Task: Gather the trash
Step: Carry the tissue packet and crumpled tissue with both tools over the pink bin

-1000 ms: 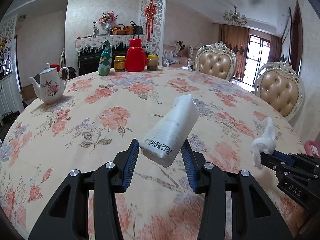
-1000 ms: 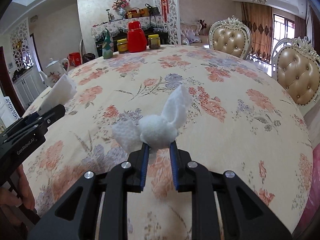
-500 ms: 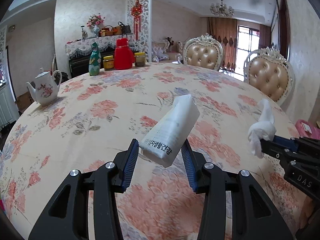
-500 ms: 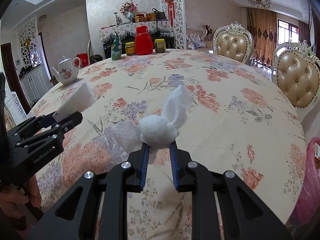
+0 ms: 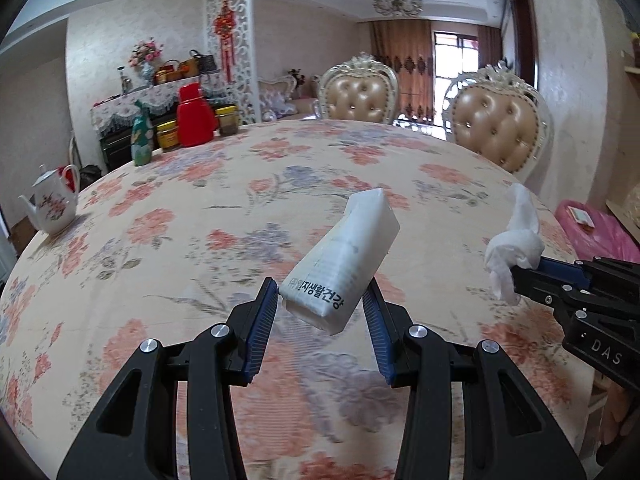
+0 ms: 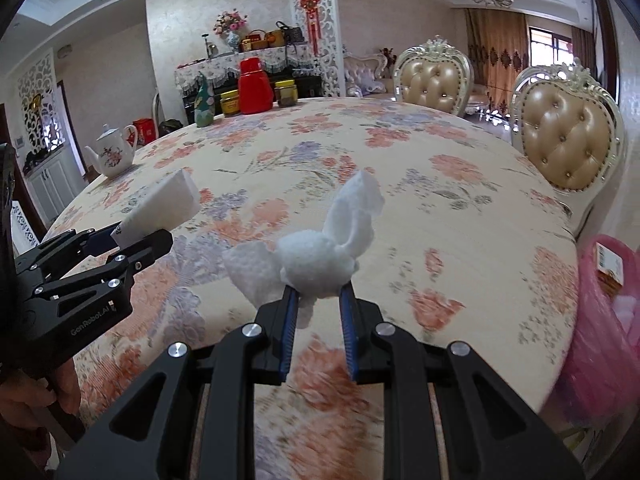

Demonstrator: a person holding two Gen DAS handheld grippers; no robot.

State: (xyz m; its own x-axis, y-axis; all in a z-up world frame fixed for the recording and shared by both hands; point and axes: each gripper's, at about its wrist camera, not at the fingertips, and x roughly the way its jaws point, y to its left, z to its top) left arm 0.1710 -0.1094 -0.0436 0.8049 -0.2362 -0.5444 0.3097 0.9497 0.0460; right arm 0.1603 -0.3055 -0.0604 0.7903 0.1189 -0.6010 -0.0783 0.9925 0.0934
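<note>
My left gripper [image 5: 322, 308] is shut on a white tissue packet [image 5: 340, 256] with black Korean print, held above the flowered tablecloth. My right gripper [image 6: 318, 300] is shut on a crumpled white paper tissue [image 6: 316, 256], also held above the table. In the left wrist view the right gripper [image 5: 528, 270] with the crumpled tissue [image 5: 514, 240] is at the right. In the right wrist view the left gripper [image 6: 140, 240] with the packet [image 6: 160, 208] is at the left. A pink trash bag [image 6: 600, 320] hangs beyond the table's right edge.
On the round table [image 5: 180, 240] stand a white teapot [image 5: 52, 208] at the left and, at the far side, a green bottle [image 5: 141, 140], a red thermos [image 5: 196, 116] and jars. Two padded chairs [image 5: 500, 128] stand at the far right.
Both grippers have pulled back and swung right with their loads; the table looks further off and the pink bag has come into view at the right.
</note>
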